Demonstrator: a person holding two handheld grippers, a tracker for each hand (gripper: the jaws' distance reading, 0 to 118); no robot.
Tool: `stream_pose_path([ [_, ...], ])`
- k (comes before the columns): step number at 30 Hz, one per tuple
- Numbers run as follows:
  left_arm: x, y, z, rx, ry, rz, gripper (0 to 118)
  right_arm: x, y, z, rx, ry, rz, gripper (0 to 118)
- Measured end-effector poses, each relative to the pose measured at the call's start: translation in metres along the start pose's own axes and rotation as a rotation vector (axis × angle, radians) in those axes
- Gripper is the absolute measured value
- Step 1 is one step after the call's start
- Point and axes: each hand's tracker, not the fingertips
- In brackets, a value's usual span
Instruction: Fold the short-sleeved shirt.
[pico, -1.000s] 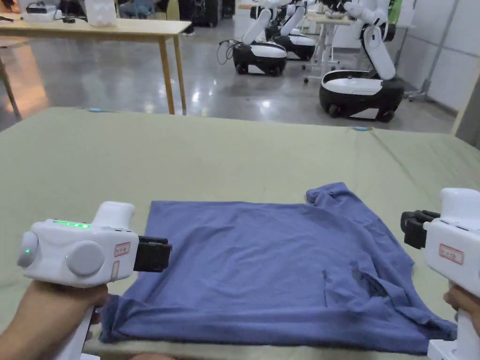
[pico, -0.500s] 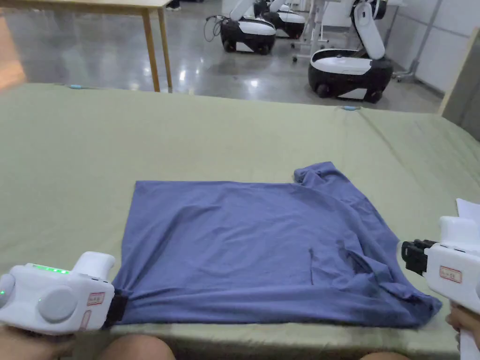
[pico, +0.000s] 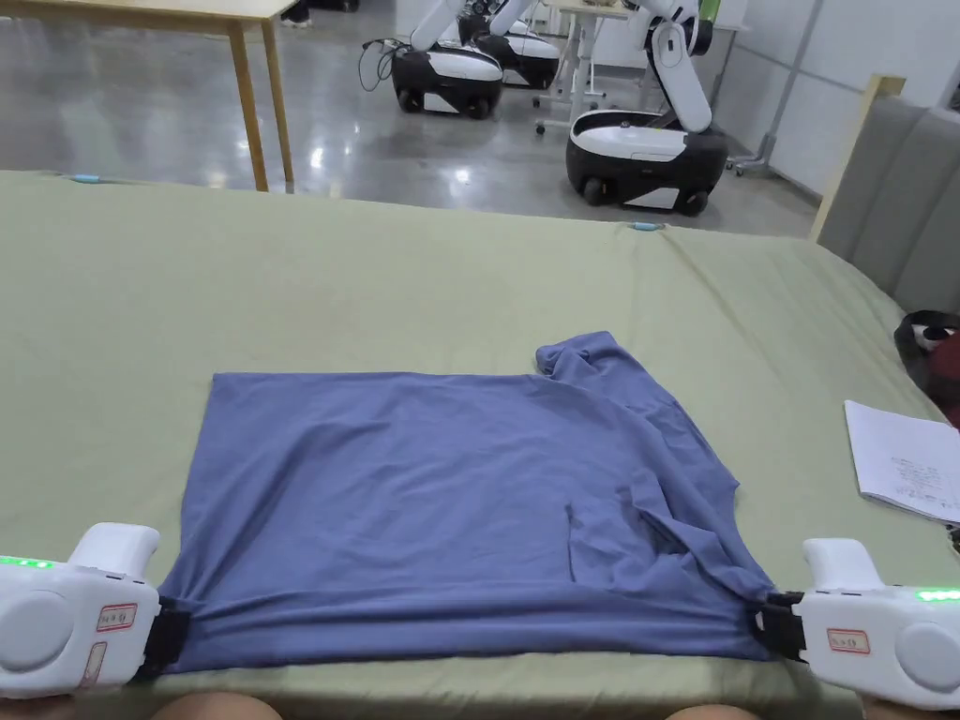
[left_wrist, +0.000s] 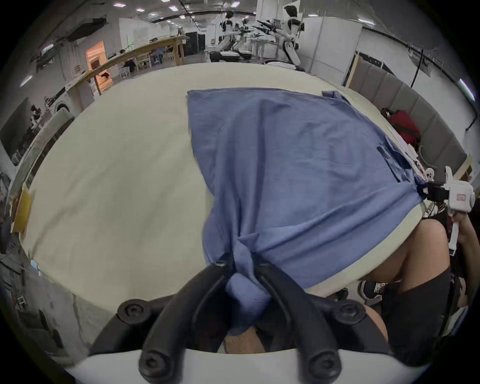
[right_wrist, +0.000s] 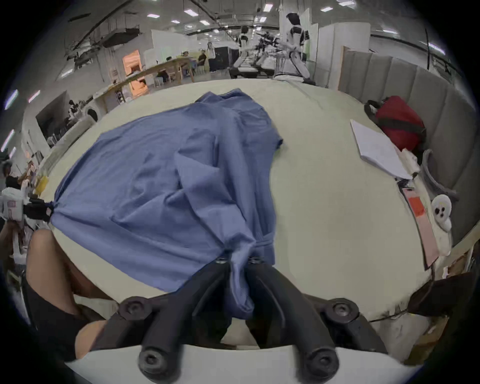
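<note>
- Two hand-held grippers, one at each near corner of the shirt, both level with the near edge of the bench and pointing inward toward each other.
- Left hand-held gripper (pico: 169, 636): white body, black jaws closed on a bunched near-left corner of the shirt; in the left gripper view (left_wrist: 242, 265) the cloth is pinched between both jaws.
- Right hand-held gripper (pico: 771, 623): white body, green light on top, jaws clamped on the near-right corner of the shirt; in the right gripper view (right_wrist: 237, 259) a fold of cloth runs between both jaws.
- Shirt (pico: 450, 506): blue, short-sleeved, spread on the green-covered bench (pico: 375, 281), its near edge drawn taut between the two grippers along the bench's near edge; one sleeve rumpled at the far right.
- Paper sheets (pico: 905, 459): white, near the right edge of the bench, apart from the shirt.
- Person's knees below the near edge.
</note>
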Motion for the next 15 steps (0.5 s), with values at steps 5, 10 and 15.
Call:
stream_pose_path([
  [5,-0.009,0.001,0.010,0.029,-0.016,0.029,8,0.009,0.002,0.012,0.070,0.004,-0.033,9],
  [10,-0.009,-0.003,0.037,0.071,-0.038,0.048,3,0.005,0.001,0.041,0.092,0.026,-0.018,9],
  [15,-0.021,0.013,0.058,0.130,-0.064,0.060,1,0.006,0.016,0.054,0.133,0.060,-0.043,9],
])
